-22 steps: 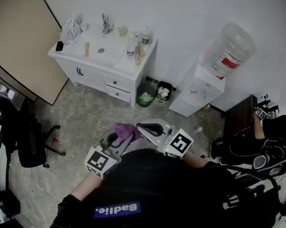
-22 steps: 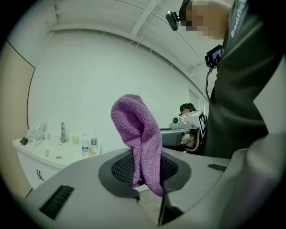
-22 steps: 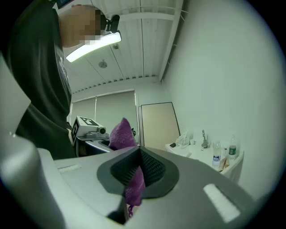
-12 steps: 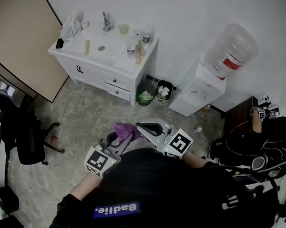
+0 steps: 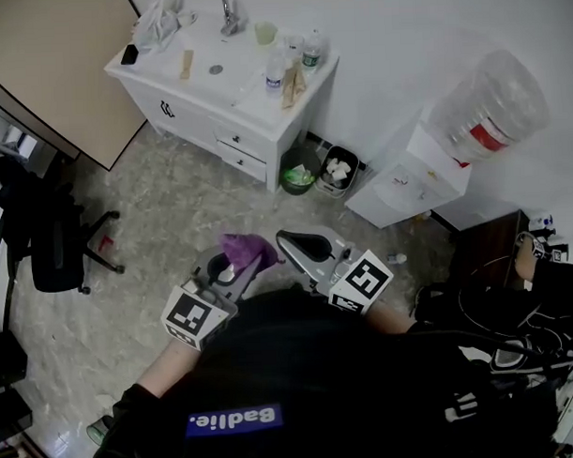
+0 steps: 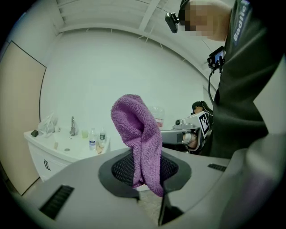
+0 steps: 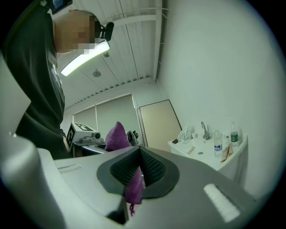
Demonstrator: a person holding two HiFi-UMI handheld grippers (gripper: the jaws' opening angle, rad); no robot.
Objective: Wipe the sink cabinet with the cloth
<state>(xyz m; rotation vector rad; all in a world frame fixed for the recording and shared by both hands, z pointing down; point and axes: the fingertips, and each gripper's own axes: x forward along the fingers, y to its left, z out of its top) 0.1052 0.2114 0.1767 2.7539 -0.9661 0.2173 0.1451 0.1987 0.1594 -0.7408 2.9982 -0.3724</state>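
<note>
The white sink cabinet (image 5: pixel 194 120) stands against the far wall, well ahead of both grippers. A purple cloth (image 5: pixel 247 246) is bunched in my left gripper (image 5: pixel 233 263), which is shut on it. In the left gripper view the cloth (image 6: pixel 138 134) rises above the jaws and folds back down over them. My right gripper (image 5: pixel 292 240) sits beside it, jaws together. In the right gripper view a purple bit of cloth (image 7: pixel 134 190) is pinched between the jaws of the right gripper (image 7: pixel 136 176). The cabinet (image 7: pixel 210 154) shows to the right there.
On the cabinet top are a tap (image 5: pixel 229 14), bottles (image 5: pixel 275 78) and a plastic bag (image 5: pixel 162 21). A green bin (image 5: pixel 299 176) and a black bin (image 5: pixel 336 170) stand at its right. A water dispenser (image 5: pixel 411 177) is further right, an office chair (image 5: pixel 43 237) at left.
The head view has shifted, so the cabinet now sits higher and further right in it. Both grippers hold the same pose, with the cloth still in them.
</note>
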